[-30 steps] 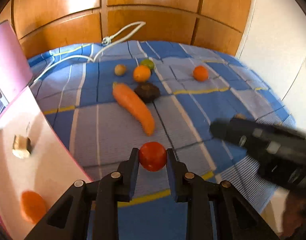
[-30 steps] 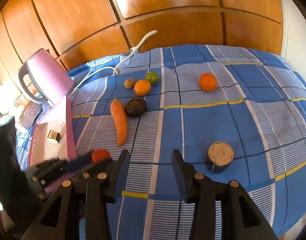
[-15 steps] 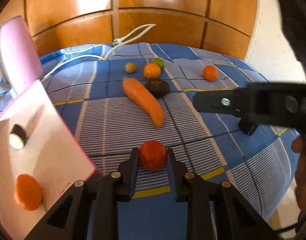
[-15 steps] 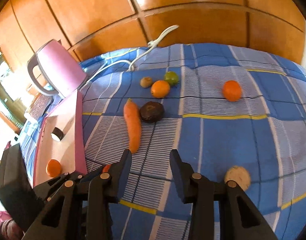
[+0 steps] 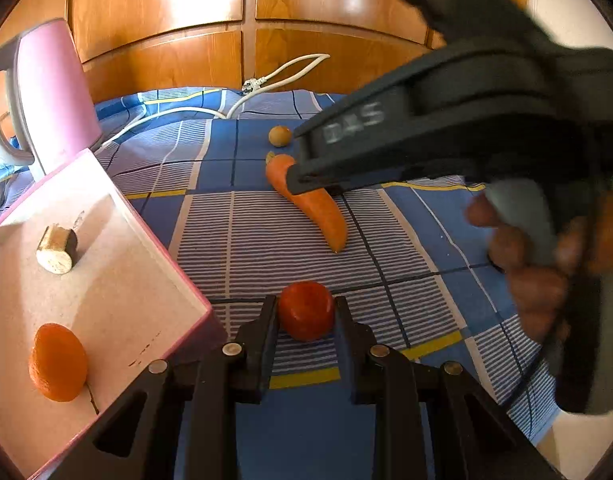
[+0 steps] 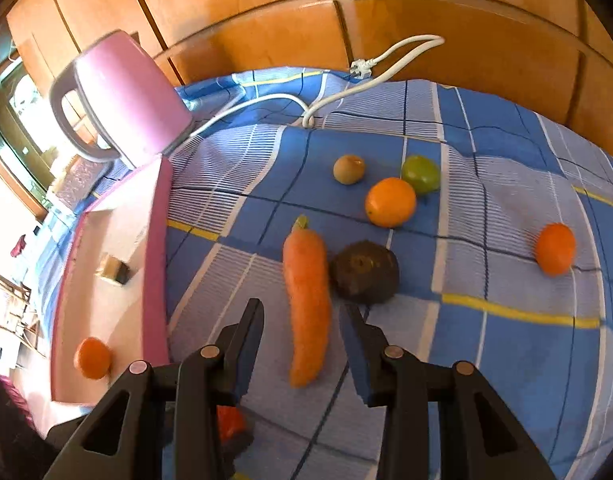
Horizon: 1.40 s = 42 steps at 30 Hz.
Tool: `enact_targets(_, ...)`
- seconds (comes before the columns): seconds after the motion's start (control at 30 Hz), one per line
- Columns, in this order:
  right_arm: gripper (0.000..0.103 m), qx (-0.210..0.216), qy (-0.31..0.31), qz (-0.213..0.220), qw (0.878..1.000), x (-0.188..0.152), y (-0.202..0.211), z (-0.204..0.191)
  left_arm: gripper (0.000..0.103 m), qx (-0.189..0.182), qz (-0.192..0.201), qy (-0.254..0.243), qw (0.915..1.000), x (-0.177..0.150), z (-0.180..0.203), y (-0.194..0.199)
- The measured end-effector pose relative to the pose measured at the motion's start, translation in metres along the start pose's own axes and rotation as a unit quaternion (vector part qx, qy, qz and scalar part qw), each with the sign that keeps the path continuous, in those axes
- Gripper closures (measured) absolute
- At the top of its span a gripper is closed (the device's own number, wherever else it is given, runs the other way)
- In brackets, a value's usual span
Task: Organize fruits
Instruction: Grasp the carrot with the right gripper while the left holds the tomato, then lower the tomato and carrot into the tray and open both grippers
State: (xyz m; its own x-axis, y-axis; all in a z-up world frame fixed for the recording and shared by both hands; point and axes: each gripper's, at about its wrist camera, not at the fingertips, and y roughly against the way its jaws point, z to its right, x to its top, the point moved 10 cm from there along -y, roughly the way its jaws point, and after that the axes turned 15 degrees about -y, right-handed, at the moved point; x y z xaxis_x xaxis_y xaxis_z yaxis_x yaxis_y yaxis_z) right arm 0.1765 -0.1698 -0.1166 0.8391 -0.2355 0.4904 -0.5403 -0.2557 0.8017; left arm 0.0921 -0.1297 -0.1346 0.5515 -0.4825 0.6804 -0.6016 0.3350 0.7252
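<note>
Tomato (image 5: pixel 305 311) clearest from left wrist

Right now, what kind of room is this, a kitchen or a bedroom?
Probably a bedroom, though I can't be sure. The fruit lies on a soft blue checked bedspread that wrinkles like bedding, and big wooden wardrobe-style doors stand right behind it. The pink electric kettle hints at a kitchen, but it sits on the bedding too.

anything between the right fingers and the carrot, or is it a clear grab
Nothing visible blocks it. The carrot already lies in the gap of the right gripper, whose fingers stand apart and clear of it. The dark round fruit touches the carrot's right side, close to the right finger.
</note>
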Motion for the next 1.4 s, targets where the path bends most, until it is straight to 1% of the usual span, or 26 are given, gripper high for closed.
enact_targets(0.17, 0.063, 0.002, 0.019, -0.010, 1.000, 0.008, -0.015, -0.008, 0.076, -0.007, 0.001, 0.007, 1.0000, 0.000, -0.001, -0.001)
enact_targets(0.27, 0.063, -0.013, 0.043, -0.006, 0.999, 0.012, -0.023, -0.013, 0.076, -0.007, 0.001, 0.006, 1.0000, 0.000, -0.001, -0.002)
enact_targets(0.37, 0.068, -0.026, 0.051, -0.010, 0.998, 0.013, -0.031, -0.010, 0.076, -0.010, 0.001, 0.009, 0.9999, 0.000, -0.003, -0.003)
enact_targets(0.4, 0.074, -0.027, 0.050, -0.014, 0.998, 0.013, -0.033, -0.007, 0.076, -0.011, 0.001, 0.011, 0.9999, 0.000, -0.003, -0.004)
enact_targets(0.5, 0.074, -0.028, 0.048, -0.013, 0.998, 0.013, -0.029, -0.004, 0.076, -0.013, 0.001, 0.015, 0.9998, 0.001, -0.004, -0.004)
enact_targets(0.67, 0.074, -0.011, 0.050, -0.032, 0.998, -0.011, -0.012, 0.002, 0.076, -0.014, 0.000, 0.019, 0.9997, 0.001, -0.007, -0.006)
enact_targets(0.77, 0.074, -0.002, 0.031, -0.041, 0.999, -0.026, 0.003, 0.014, 0.076, -0.014, 0.000, 0.021, 0.9997, 0.000, -0.008, -0.007)
enact_targets(0.83, 0.074, -0.016, 0.024, -0.047, 0.998, -0.037, 0.008, 0.026, 0.076, -0.013, 0.000, 0.022, 0.9997, 0.000, -0.008, -0.008)
enact_targets(0.87, 0.074, -0.019, 0.023, -0.046, 0.999, -0.042, 0.010, 0.029, 0.076, -0.012, 0.000, 0.022, 0.9997, -0.001, -0.008, -0.008)
enact_targets(1.0, 0.073, -0.009, 0.003, -0.033, 0.999, -0.047, 0.014, 0.035, 0.075, -0.010, -0.005, 0.025, 0.9996, 0.000, -0.009, -0.010)
enact_targets(1.03, 0.073, -0.007, -0.002, -0.038, 0.999, -0.048, 0.011, 0.034, 0.075, -0.011, -0.006, 0.026, 0.9996, 0.001, -0.009, -0.010)
enact_targets(1.07, 0.073, -0.009, -0.008, -0.045, 0.999, -0.051, 0.009, 0.037, 0.075, -0.011, -0.007, 0.027, 0.9996, 0.001, -0.009, -0.010)
enact_targets(1.17, 0.073, -0.029, 0.015, -0.032, 0.999, -0.054, 0.009, 0.033, 0.076, -0.007, -0.010, 0.025, 0.9996, 0.001, -0.008, -0.009)
enact_targets(1.23, 0.073, -0.039, 0.018, -0.027, 0.999, -0.054, 0.010, 0.032, 0.076, -0.005, -0.013, 0.026, 0.9996, 0.000, -0.008, -0.007)
enact_targets(1.4, 0.074, -0.030, -0.002, -0.006, 1.000, -0.060, 0.017, 0.039, 0.077, -0.002, -0.016, 0.028, 0.9995, -0.002, -0.009, 0.000)
